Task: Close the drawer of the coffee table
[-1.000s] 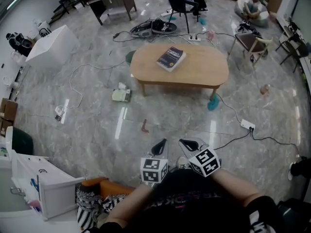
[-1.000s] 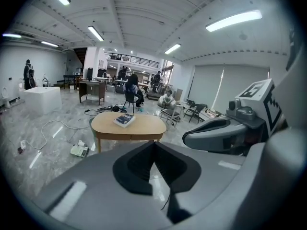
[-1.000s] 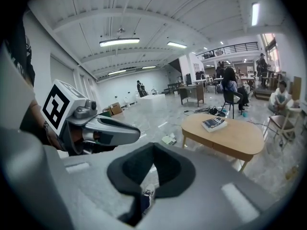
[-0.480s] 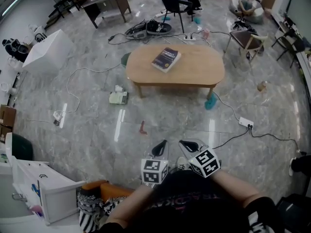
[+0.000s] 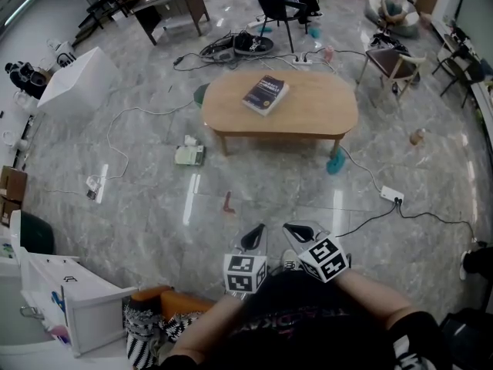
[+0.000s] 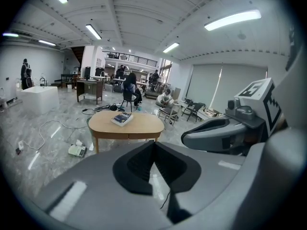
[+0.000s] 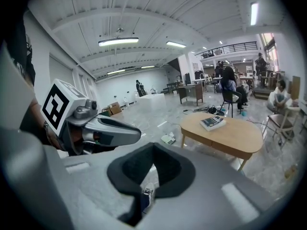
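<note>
The oval wooden coffee table point(image 5: 308, 110) stands on the marble floor some way ahead of me, with a dark book point(image 5: 266, 93) lying on its top. Its front apron point(image 6: 128, 135) looks flush; no drawer sticks out in any view. My left gripper point(image 5: 254, 237) and right gripper point(image 5: 300, 231) are held side by side close to my body, far short of the table. Both are shut with nothing between their jaws. The left gripper view shows the table point(image 6: 139, 126) beyond the closed tips point(image 6: 154, 143). In the right gripper view the table point(image 7: 230, 135) lies past the closed tips point(image 7: 153, 145).
Cables cross the floor, with a power strip point(image 5: 391, 199) to the right. A white packet point(image 5: 190, 153) and a teal object point(image 5: 334, 164) lie by the table legs. A white box point(image 5: 77, 75) sits at the left, a white cabinet point(image 5: 65, 295) beside me, chairs point(image 5: 393, 64) and seated people behind.
Only the head view shifted a little, so the table sits slightly higher in the picture. Both grippers kept their place and stayed shut.
</note>
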